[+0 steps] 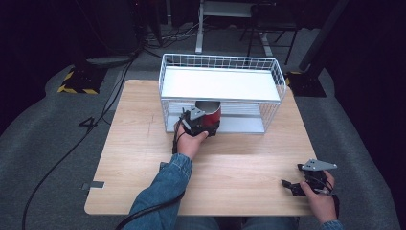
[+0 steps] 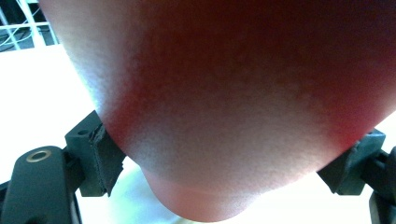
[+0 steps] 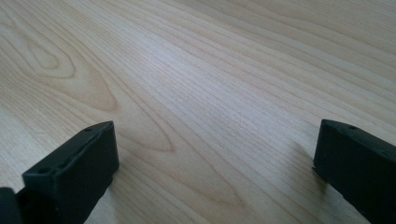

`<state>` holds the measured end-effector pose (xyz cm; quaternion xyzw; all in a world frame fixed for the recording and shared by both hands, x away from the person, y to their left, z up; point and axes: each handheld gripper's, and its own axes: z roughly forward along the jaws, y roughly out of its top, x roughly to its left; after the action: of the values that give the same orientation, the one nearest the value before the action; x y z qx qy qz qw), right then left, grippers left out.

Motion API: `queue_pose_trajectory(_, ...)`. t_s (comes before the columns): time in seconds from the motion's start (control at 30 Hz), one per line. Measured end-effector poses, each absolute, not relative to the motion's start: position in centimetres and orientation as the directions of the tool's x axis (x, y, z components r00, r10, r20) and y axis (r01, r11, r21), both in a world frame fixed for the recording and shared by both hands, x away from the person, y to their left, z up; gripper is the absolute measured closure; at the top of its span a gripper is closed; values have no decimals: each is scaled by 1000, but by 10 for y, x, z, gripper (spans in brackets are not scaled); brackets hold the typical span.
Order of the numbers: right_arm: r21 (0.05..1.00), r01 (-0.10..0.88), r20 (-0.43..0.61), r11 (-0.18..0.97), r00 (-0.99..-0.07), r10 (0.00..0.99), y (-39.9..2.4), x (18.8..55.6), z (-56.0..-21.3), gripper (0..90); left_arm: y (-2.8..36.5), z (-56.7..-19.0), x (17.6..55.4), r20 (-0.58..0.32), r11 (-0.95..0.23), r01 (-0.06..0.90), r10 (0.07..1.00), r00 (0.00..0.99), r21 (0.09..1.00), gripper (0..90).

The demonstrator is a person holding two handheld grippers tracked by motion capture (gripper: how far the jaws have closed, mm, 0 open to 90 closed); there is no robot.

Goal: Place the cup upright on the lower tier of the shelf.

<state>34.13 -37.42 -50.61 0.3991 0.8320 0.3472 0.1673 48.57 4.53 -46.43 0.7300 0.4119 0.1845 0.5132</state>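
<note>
The left gripper (image 1: 203, 125) squeezes a red cup (image 1: 210, 111) between its jaws, at the lower shelf of the white wire rack (image 1: 220, 62). The right gripper (image 1: 302, 184) (holding nothing) rests wide open on the wooden table (image 1: 139, 139).

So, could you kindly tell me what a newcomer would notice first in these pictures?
Probably the red cup, clamped in the left hand-held gripper at the open front of the white wire rack on the far half of the wooden table. The cup's red wall looms large between the jaws in the left gripper view. The right hand-held gripper rests open near the table's near right corner.
</note>
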Motion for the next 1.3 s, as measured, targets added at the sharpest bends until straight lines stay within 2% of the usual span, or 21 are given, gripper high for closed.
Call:
queue_pose_trajectory(0.23,711,548,-2,441,-626,780,-374,341,-506,3,33,-469,505,-124,-145,406,815,566,902,162)
queue_pose_trajectory(0.6,711,548,-2,440,-625,781,-374,341,-506,3,18,-479,531,-139,-135,450,840,525,883,162)
queue_pose_trajectory(1.03,711,548,-2,440,-625,781,-374,341,-506,3,10,-481,537,-123,-171,462,832,540,870,161)
queue_pose_trajectory(1.1,711,548,-2,440,-625,781,-374,341,-506,3,7,-481,538,-71,-234,444,818,570,865,157)
queue_pose_trajectory(1.3,711,547,-3,442,-626,779,-374,341,-506,3,6,-479,538,-81,-239,460,815,573,855,154)
